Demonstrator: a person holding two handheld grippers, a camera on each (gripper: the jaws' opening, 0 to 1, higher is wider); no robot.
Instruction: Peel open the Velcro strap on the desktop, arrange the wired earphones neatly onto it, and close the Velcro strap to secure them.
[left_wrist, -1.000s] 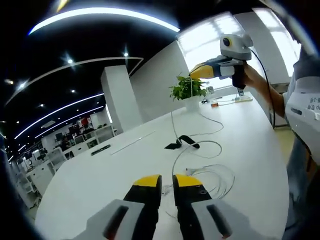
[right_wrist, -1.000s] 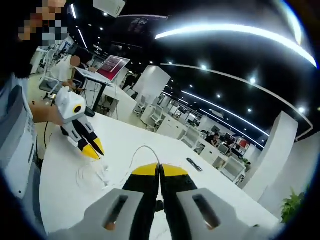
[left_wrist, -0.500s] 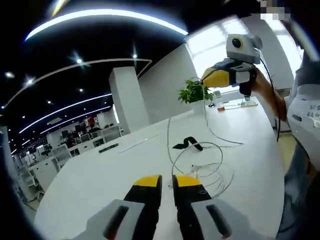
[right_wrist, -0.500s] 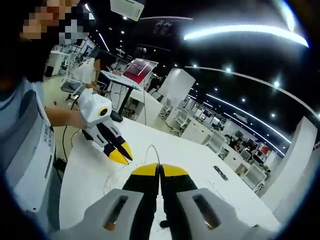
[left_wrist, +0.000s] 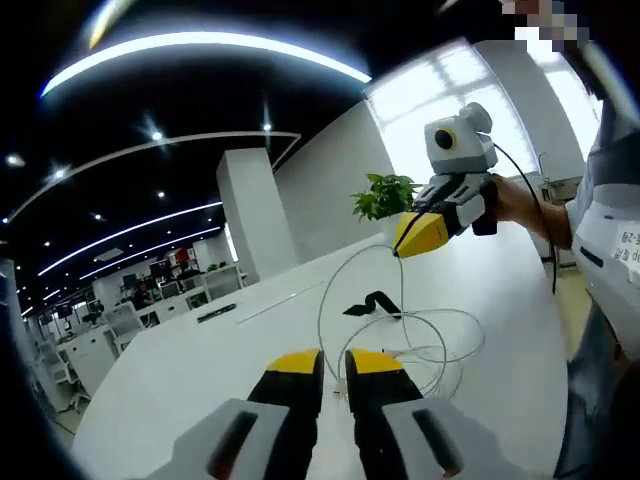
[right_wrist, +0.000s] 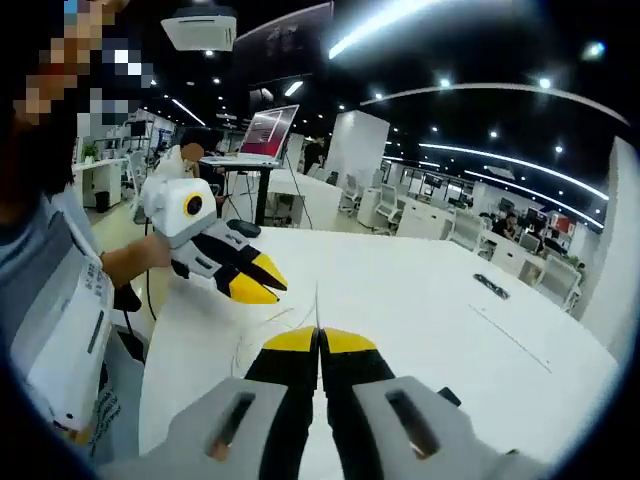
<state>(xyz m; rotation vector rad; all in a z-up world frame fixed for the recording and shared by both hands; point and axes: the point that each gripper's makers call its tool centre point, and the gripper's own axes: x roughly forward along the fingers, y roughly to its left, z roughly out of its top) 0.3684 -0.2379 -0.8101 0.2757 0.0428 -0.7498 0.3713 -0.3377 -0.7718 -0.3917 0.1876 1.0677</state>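
White tabletop (left_wrist: 200, 350) spreads wide and bare to my left, its far edge curving past a potted green plant (left_wrist: 385, 195). My right gripper (left_wrist: 415, 232) is raised above it, jaws pressed together on the thin white earphone cable (left_wrist: 322, 300), which loops down to loose coils near my left gripper (left_wrist: 334, 365); its jaws stand narrowly apart, holding nothing. Beyond the coils lies the black Velcro strap (left_wrist: 372, 303), curled.

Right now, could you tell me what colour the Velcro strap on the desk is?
Black; the strap shows best in the left gripper view.
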